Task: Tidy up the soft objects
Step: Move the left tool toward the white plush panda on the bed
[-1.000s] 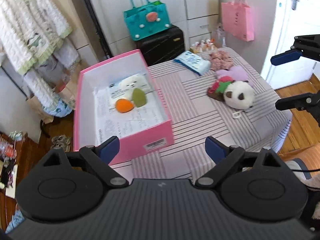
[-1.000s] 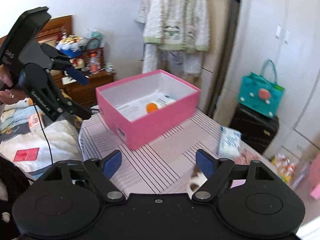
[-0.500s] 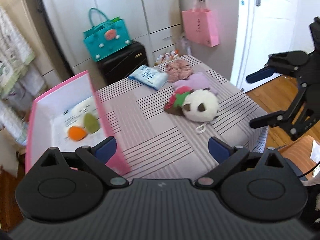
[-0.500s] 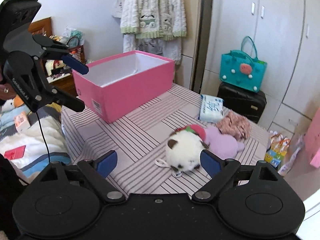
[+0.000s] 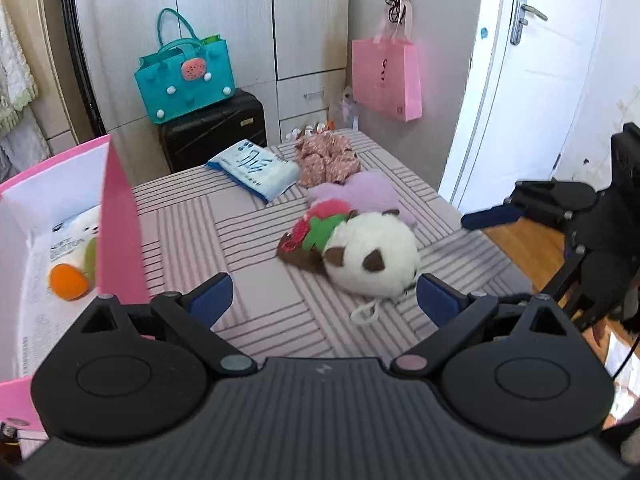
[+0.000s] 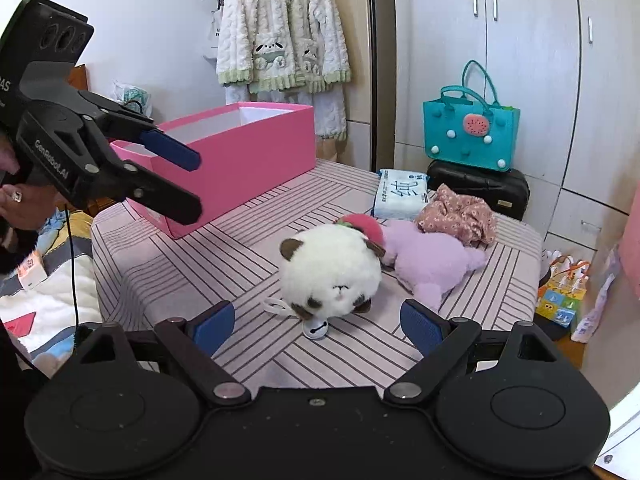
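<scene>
Both grippers have swung away from the pink box (image 6: 240, 148) and dropped toward the white plush ball (image 6: 330, 276), now at frame centre on the striped table (image 6: 192, 264). It looks light and squashy; squeeze its round middle. Left gripper (image 5: 324, 298) and right gripper (image 6: 316, 322) tilt downward, jaws wide, empty.

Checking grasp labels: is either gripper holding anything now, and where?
Nothing is held: left gripper and right gripper are both open and empty.
</scene>
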Demonstrator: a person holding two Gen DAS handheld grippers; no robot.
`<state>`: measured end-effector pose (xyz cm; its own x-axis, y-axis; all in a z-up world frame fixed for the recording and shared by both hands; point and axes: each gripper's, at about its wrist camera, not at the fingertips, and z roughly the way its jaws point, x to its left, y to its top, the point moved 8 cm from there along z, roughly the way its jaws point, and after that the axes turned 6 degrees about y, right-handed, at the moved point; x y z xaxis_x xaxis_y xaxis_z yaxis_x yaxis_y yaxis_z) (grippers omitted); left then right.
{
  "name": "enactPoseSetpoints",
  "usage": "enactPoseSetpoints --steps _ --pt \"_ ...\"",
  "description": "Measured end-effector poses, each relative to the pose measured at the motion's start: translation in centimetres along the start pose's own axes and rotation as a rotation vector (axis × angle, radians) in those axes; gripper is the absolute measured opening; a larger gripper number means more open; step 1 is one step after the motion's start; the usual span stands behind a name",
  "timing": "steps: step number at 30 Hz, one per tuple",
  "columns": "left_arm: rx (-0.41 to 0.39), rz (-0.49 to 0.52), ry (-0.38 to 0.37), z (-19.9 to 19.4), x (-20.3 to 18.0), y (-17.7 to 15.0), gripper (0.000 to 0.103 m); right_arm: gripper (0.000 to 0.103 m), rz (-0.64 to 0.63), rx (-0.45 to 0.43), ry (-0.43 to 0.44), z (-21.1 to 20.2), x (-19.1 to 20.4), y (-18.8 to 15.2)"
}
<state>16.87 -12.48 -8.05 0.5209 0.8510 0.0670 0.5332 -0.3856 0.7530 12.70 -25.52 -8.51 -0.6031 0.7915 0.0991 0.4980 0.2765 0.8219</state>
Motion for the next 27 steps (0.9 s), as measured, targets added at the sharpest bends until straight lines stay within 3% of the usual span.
enactPoseSetpoints --steps 10,19,23,27 --pt "-0.004 0.023 -0.009 4.1 -2.3 -0.4 0.099 0.092 -0.023 0.023 -0.009 2.5 -0.9 -1.2" --pt "-0.036 -0.123 -0.104 6.3 -2.9 -0.1 0.096 0.092 -0.066 0.013 -0.059 4.9 -1.0 -1.2" --pt "-0.028 -0.172 -0.076 7.6 -2.9 0.3 0.096 0.09 -0.042 -0.013 -0.043 5.6 -1.0 -0.4" --pt "0.012 -0.199 -0.102 8.4 -2.8 0.2 0.092 0.079 0.012 -0.019 -0.031 6.4 -0.9 0.1"
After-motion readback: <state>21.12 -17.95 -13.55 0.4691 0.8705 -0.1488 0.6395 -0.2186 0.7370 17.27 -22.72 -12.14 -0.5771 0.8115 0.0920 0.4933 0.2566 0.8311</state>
